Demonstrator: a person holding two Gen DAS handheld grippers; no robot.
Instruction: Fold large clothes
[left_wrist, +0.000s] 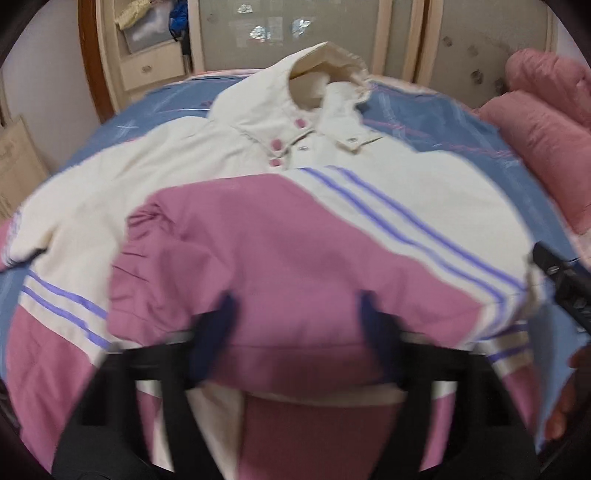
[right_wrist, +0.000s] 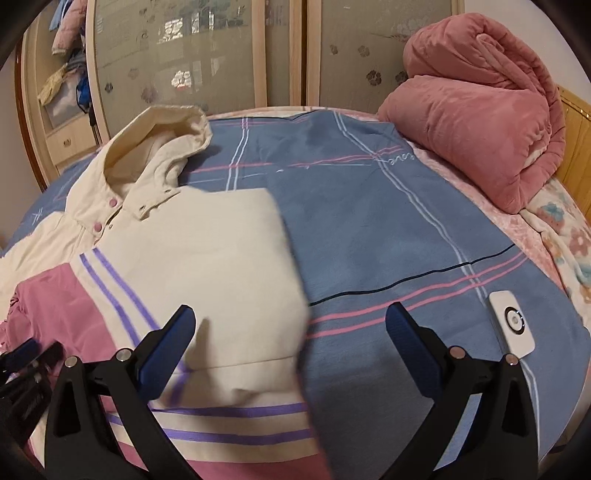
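Observation:
A hooded jacket (left_wrist: 369, 206), cream and pink with purple stripes, lies front up on the blue bed sheet (right_wrist: 369, 221). Its pink sleeve (left_wrist: 280, 258) is folded across the chest. My left gripper (left_wrist: 295, 325) hovers over that sleeve, blurred, with its jaws wide apart and no cloth pinched. The jacket (right_wrist: 207, 258) shows a folded straight edge in the right wrist view. My right gripper (right_wrist: 291, 332) stands open above that edge, one finger over cream cloth and the other over bare sheet. The right gripper's black body (left_wrist: 561, 288) shows at the left view's right edge.
A rolled pink quilt (right_wrist: 480, 125) lies at the back right of the bed by a wooden headboard (right_wrist: 576, 125). A white remote-like device (right_wrist: 511, 325) rests on the sheet near my right finger. Wardrobe doors (right_wrist: 184, 48) stand behind the bed. A hand (left_wrist: 569, 398) shows at the right.

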